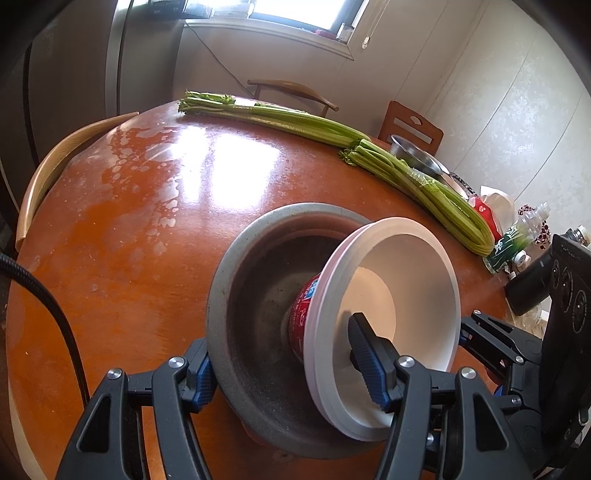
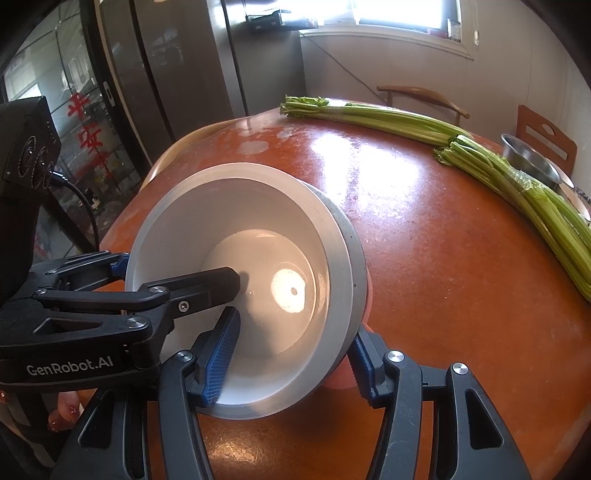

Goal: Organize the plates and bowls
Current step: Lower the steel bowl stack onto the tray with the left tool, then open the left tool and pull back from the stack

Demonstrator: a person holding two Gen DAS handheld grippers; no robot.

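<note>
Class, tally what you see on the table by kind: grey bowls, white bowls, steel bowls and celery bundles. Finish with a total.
Grey bowl: 1
White bowl: 1
Steel bowl: 1
Celery bundle: 2
Total: 5

Home kitchen / dining corner. Round orange-brown table [image 1: 122, 229] fills mid-frame, glossy and worn. Celery bunches [image 1: 280, 118] lie across its far side, steel bowl [image 1: 417, 157] and plastic bottle [image 1: 517, 236] at right edge. Wooden chairs [image 1: 291, 90] behind. Steel fridge [image 2: 177, 62] upper left, window with sill [image 2: 399, 18] top centre, pale patterned walls [image 1: 517, 92] at right.
</note>
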